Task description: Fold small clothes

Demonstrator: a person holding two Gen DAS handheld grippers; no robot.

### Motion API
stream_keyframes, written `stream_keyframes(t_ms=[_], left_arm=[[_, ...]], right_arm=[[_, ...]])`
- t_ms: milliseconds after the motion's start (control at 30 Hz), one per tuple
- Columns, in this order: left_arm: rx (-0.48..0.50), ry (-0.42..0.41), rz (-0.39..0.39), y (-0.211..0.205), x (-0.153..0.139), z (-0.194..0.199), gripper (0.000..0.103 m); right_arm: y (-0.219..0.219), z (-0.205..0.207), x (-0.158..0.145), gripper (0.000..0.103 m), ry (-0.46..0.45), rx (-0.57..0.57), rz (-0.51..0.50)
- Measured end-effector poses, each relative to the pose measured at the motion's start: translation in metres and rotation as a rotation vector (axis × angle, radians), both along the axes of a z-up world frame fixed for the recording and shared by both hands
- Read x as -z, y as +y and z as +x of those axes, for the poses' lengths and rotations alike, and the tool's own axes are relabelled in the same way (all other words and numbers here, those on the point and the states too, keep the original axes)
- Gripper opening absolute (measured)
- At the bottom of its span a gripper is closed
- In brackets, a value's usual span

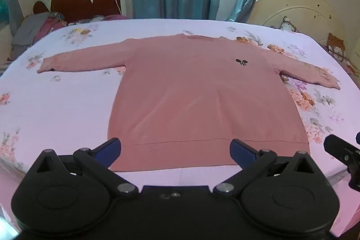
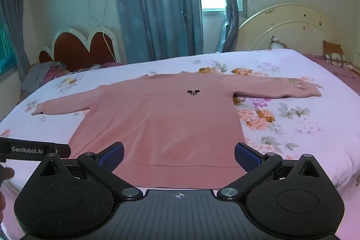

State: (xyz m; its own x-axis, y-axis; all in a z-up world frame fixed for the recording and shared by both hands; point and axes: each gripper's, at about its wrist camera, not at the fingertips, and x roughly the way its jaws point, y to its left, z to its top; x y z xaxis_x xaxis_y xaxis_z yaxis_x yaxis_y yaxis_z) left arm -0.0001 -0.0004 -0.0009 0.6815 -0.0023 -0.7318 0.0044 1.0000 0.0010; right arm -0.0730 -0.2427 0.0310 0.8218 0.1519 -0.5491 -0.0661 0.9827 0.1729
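Observation:
A pink long-sleeved sweater [image 1: 198,91] lies flat on the bed, front up, both sleeves spread out, with a small black logo [image 1: 241,62] on the chest. It also shows in the right wrist view [image 2: 162,125]. My left gripper [image 1: 175,150] is open and empty, its blue pads above the sweater's hem. My right gripper [image 2: 178,156] is open and empty, also near the hem. The right gripper's body shows at the right edge of the left wrist view [image 1: 344,152].
The bed has a white floral sheet [image 1: 56,109]. A pile of clothes [image 1: 40,28] lies at the far left by a red headboard [image 1: 83,1]. A cream headboard [image 1: 297,8] and pillows stand at the right. Blue curtains hang behind.

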Motion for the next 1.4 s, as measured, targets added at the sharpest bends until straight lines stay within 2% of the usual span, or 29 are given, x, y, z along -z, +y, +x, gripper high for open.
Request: stream_keyframes(t_ms=[67, 100, 167, 233, 433, 1400], left_arm=[[0.016, 0.003, 0.002, 0.000, 0.002, 0.001, 0.103], [0.013, -0.013, -0.010, 0.003, 0.000, -0.003, 0.103], [0.013, -0.010, 0.014, -0.003, -0.005, -0.004, 0.103], [0.021, -0.048, 0.015, 0.000, -0.008, -0.017, 0.103], [0.011, -0.038, 0.055, -0.016, -0.009, -0.024, 0.103], [-0.003, -0.041, 0.058, -0.015, -0.015, -0.020, 0.103]], right_arm=[[0.001, 0.000, 0.000, 0.103, 0.003, -0.010, -0.011], [-0.001, -0.005, -0.003, 0.103, -0.026, -0.017, -0.013], [0.000, -0.011, -0.004, 0.103, -0.032, -0.031, -0.024], [0.005, -0.011, -0.005, 0.103, -0.013, -0.038, -0.051], [0.007, -0.007, -0.005, 0.103, -0.005, -0.038, -0.053], [0.006, 0.000, -0.004, 0.103, 0.000, -0.024, -0.053]])
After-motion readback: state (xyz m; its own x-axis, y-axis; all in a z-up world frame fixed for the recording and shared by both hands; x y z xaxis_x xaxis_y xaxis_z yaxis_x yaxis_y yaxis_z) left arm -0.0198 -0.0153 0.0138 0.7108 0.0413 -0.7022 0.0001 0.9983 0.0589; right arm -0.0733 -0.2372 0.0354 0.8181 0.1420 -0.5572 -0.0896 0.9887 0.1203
